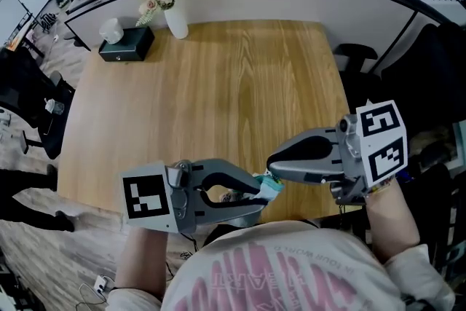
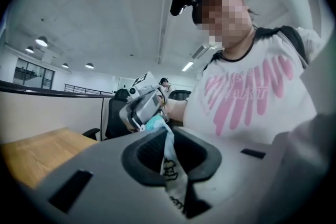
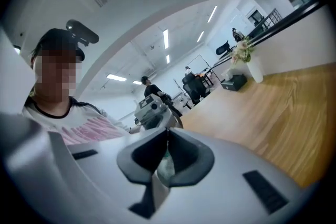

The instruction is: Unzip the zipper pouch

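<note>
Grip from both sides keeps the zipper pouch (image 1: 271, 187) taut in mid-air by the person's chest, just off the table (image 1: 218, 84). The left gripper (image 1: 260, 194) pinches its printed fabric as an anchor. The right gripper (image 1: 271, 168) is clamped on its teal end, probably the pull.

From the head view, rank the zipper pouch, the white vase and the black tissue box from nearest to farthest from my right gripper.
1. zipper pouch: clamped in the tongs of the right gripper, at the near edge of the table.
2. white vase: far edge, left of centre.
3. black tissue box: far left corner, a little beyond the vase.
</note>
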Available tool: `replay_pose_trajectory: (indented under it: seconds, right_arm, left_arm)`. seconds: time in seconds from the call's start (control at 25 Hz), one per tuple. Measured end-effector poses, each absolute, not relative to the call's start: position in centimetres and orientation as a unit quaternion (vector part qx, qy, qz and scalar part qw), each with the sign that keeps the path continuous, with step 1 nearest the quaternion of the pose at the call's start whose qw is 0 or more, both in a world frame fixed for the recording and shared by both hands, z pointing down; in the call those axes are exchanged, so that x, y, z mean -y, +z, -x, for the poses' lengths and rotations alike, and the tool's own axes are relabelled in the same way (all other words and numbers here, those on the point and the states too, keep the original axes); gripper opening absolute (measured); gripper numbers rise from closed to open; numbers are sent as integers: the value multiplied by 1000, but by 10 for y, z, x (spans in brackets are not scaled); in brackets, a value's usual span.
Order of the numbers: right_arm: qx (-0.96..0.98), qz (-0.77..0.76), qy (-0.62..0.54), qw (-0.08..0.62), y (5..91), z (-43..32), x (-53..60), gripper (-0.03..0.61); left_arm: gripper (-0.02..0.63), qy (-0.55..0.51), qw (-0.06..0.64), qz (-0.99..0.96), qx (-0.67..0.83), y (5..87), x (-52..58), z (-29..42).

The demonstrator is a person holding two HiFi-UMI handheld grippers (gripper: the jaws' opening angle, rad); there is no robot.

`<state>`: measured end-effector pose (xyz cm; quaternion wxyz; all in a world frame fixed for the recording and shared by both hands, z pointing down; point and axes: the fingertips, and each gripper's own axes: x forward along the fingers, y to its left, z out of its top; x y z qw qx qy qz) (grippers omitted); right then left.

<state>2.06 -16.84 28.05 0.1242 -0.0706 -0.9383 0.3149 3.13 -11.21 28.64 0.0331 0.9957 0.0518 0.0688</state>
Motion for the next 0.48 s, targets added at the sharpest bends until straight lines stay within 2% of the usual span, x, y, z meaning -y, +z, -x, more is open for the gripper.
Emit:
replay_pose_trajectory:
  seconds: [0.2,0.36,0.48]
  right_arm:
    - [923,79,348,142,294,-18,167,12]
    - [918,52,339,199,324,-16,172,6]
    - [919,41,337,200,331,-14,177,5]
  left_arm:
    - [37,59,32,-995,-76,283,108,-34]
    - [37,-9,39,-997,-70,262,116,-31]
    - [37,-9,34,-997,-71,262,118,-28]
